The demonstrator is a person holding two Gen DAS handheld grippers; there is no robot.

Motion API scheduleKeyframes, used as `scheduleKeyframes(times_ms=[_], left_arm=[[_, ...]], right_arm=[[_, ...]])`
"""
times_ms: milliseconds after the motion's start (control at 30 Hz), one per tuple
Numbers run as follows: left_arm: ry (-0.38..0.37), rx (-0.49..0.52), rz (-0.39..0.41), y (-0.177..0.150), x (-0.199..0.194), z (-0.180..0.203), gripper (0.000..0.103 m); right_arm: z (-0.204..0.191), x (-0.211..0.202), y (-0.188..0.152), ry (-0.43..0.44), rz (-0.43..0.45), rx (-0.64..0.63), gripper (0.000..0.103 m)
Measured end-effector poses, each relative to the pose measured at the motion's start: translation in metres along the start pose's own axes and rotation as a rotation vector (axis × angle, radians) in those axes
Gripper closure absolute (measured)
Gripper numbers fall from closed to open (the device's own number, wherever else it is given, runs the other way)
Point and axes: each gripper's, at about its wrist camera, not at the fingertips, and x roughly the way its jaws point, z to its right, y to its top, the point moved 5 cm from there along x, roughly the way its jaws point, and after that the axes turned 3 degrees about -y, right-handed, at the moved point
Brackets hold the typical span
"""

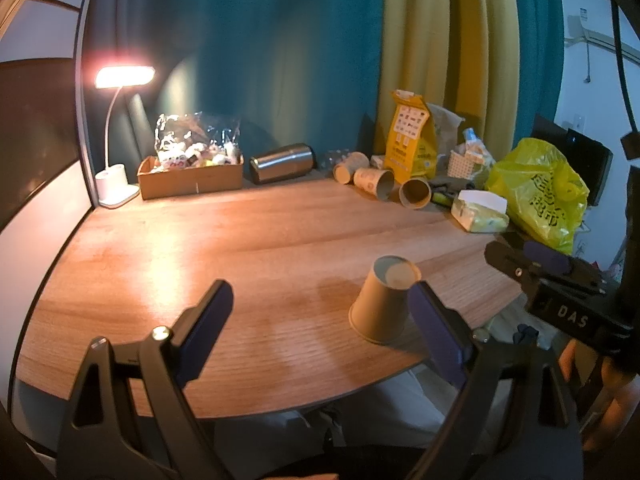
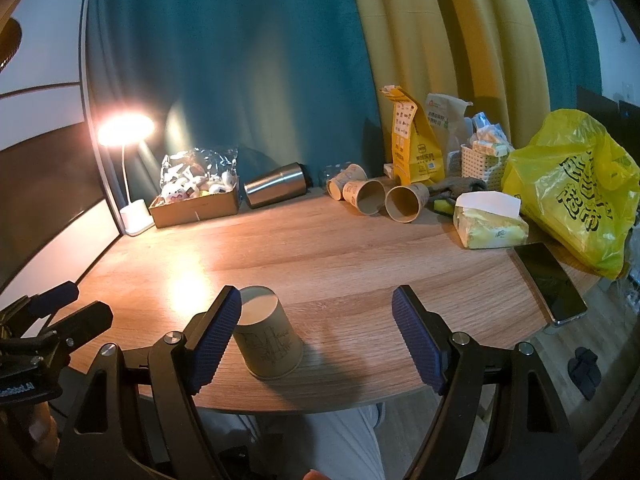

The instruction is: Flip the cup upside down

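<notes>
A: Start with the left wrist view. Where is the cup?

B: The paper cup (image 1: 382, 302) stands upside down on the wooden table (image 1: 240, 248), rim down, in the lower right of the centre. The left gripper (image 1: 326, 330) has its 2 fingers spread wide apart, holding nothing. Its right finger (image 1: 436, 332) sits just beside the cup; I cannot tell if they touch.

A: Anything else there?

B: The right gripper (image 1: 532, 264) enters from the right edge. A lit lamp (image 1: 124, 77) glows at the upper left, with a cardboard box (image 1: 190, 178) and a steel tumbler (image 1: 282, 162) lying on its side beyond it. 3 more cups (image 1: 380, 182) lie tipped over at the back, near a yellow bag (image 1: 540, 192).

A: And the right wrist view?

B: The same cup (image 2: 268, 340) is bottom-up, low and left of centre. The right gripper (image 2: 318, 338) is also spread apart and empty, its left finger (image 2: 214, 342) right against the cup's side. A phone (image 2: 550, 284) lies at the table's right edge, and a tissue pack (image 2: 490, 222) sits behind it.
</notes>
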Motion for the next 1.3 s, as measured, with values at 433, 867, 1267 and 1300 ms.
scheduleKeyframes(times_ms=[433, 867, 1267, 1300], left_arm=[[-0.004, 0.002, 0.005, 0.0013, 0.0015, 0.0014, 0.012], [-0.026, -0.013, 0.002, 0.0009, 0.0019, 0.0013, 0.012], [-0.021, -0.008, -0.004, -0.0012, 0.0022, 0.0030, 0.012], [-0.021, -0.007, -0.008, -0.0017, 0.0031, 0.0027, 0.012]], right_arm=[[-0.0009, 0.0002, 0.0004, 0.000, -0.001, 0.000, 0.022], [-0.0011, 0.0006, 0.0004, 0.000, -0.001, 0.000, 0.022], [-0.0009, 0.0027, -0.0009, 0.002, -0.011, -0.002, 0.022], [-0.0003, 0.0027, -0.0014, 0.002, -0.012, 0.000, 0.022]])
